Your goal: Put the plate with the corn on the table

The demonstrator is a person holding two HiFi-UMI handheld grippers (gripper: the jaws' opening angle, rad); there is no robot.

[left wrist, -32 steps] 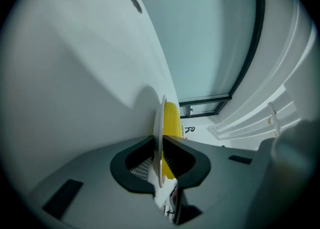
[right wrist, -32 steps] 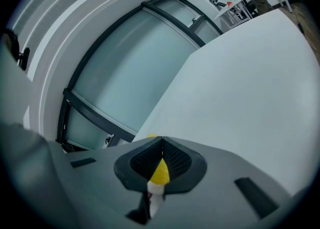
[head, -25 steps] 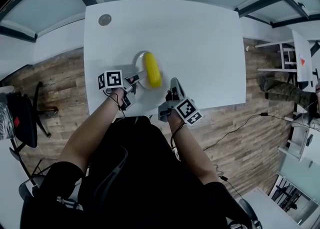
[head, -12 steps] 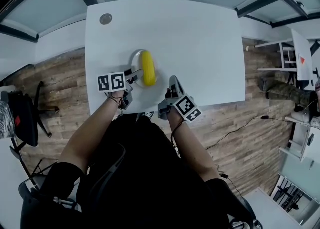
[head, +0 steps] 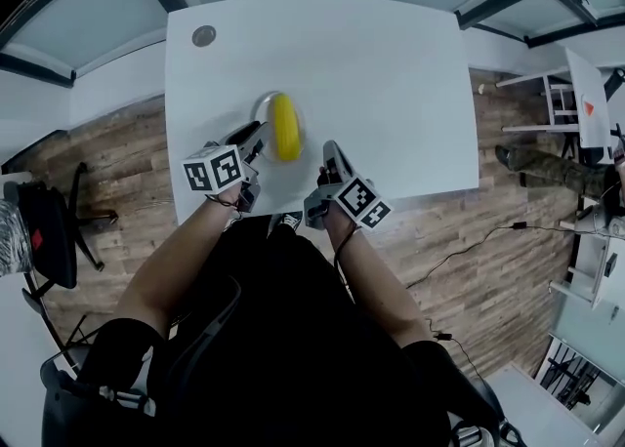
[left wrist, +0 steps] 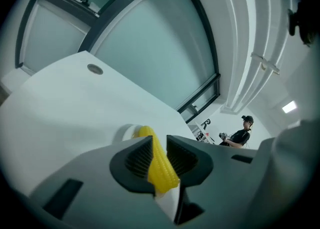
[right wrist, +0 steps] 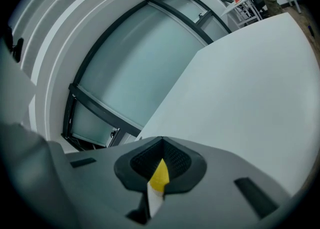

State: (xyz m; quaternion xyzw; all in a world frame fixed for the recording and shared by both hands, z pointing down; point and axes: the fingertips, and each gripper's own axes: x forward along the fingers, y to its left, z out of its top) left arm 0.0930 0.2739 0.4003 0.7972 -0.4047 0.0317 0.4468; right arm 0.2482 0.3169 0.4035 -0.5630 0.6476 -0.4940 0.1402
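Note:
A yellow corn cob lies on a small white plate that rests on the white table, left of its middle. My left gripper sits at the plate's near-left rim. Its jaws are closing with a gap still between the pads. In the left gripper view that gap shows the corn and the plate just beyond the left gripper. My right gripper stands right of the plate, apart from it. The right gripper is shut to a thin slit that shows a sliver of corn.
A small round metal disc is set in the table's far left corner. A dark chair stands on the wood floor at left, and a cable and white furniture lie at right. A person stands far off.
The plate with the corn has shifted left and slightly farther away on the table. The left gripper has come off the rim and tilted up. The right gripper moved up a little.

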